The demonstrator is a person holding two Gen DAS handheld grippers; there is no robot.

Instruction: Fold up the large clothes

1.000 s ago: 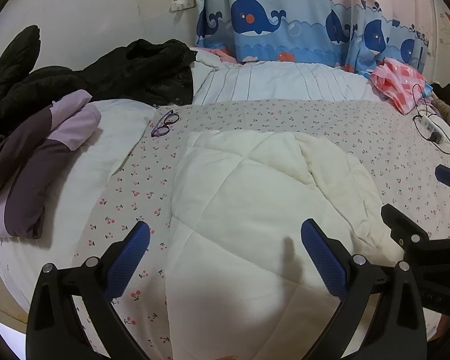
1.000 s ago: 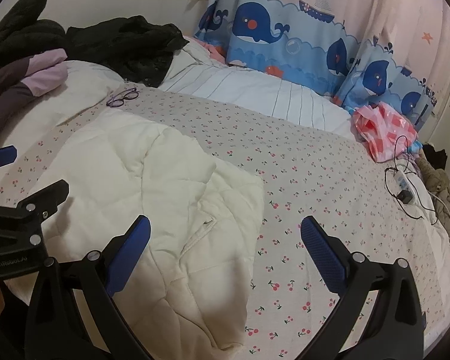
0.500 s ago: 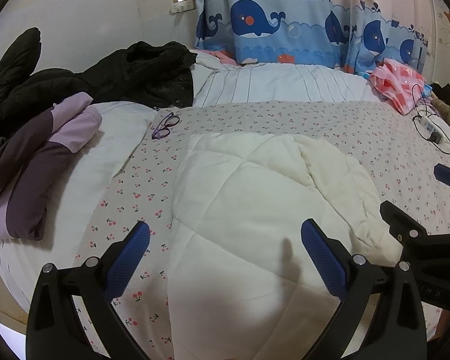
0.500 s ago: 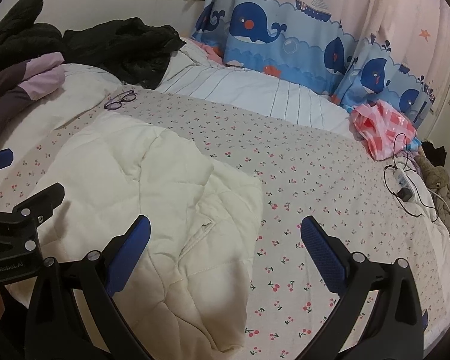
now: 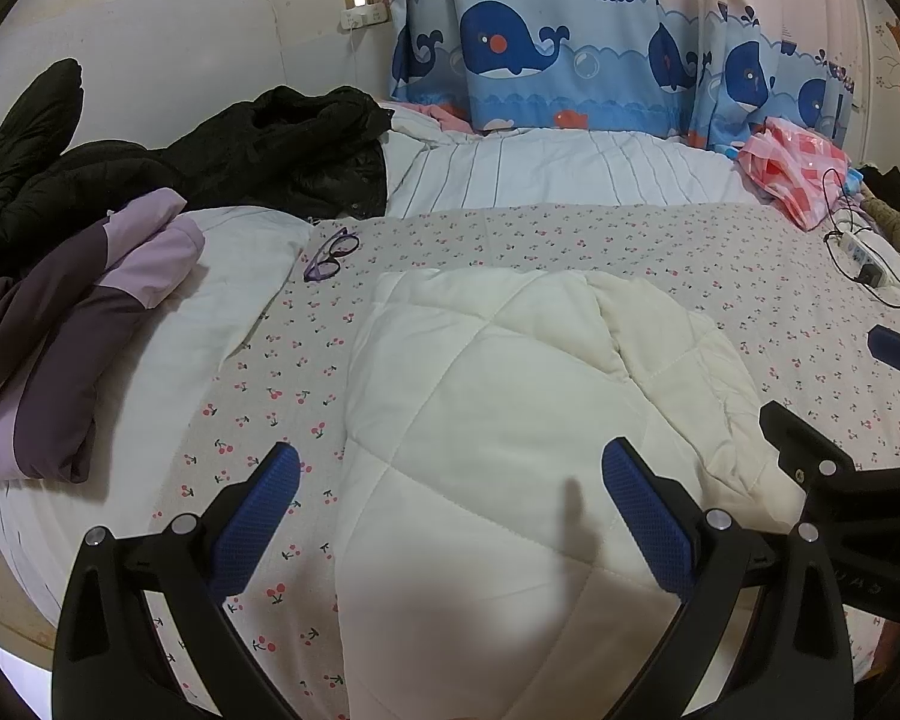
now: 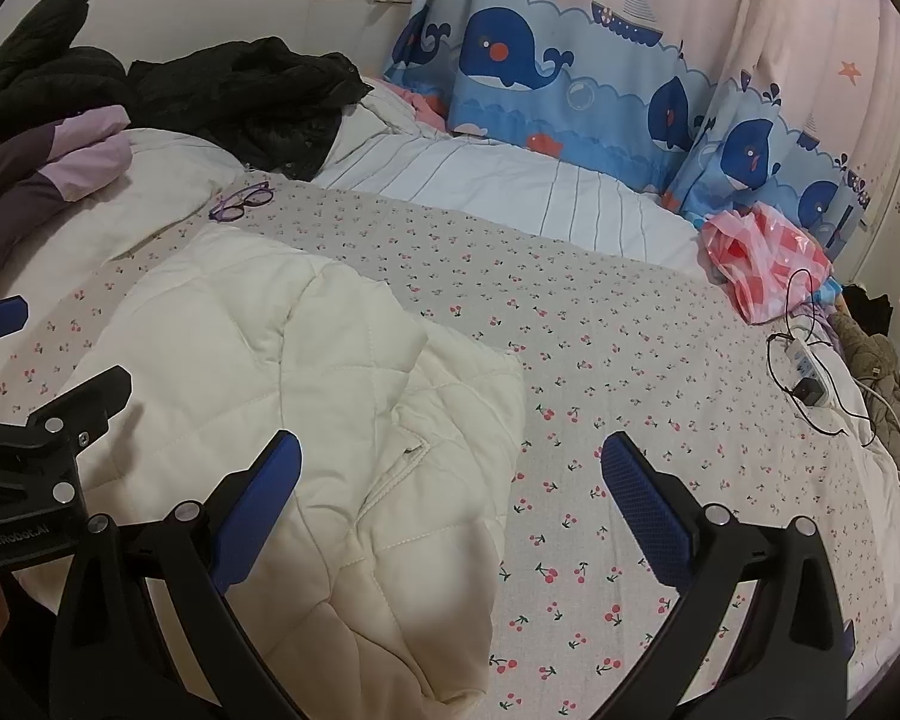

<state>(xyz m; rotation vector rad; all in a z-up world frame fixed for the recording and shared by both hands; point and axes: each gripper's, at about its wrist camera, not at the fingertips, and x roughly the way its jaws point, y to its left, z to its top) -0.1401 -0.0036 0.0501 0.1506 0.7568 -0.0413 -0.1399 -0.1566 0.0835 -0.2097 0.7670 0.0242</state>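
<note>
- cream quilted padded jacket point(image 5: 498, 420) lying folded on the cherry-print bedsheet point(image 6: 630, 372) (purple glasses point(image 5: 330, 255) nearby)
- left gripper point(image 5: 450, 504) and right gripper point(image 6: 450, 498) both spread wide, holding nothing

White lettering "CenRobot.AI" stands on the left tool point(image 6: 6, 531)

The left gripper point(image 5: 450, 504) and right gripper point(image 6: 450, 504) look alike: black plastic frames, silver round screws at the joints, and blue textured pads point(image 5: 645, 522) on the fingers. White lettering point(image 6: 12, 529) marks the left gripper's side.
</note>
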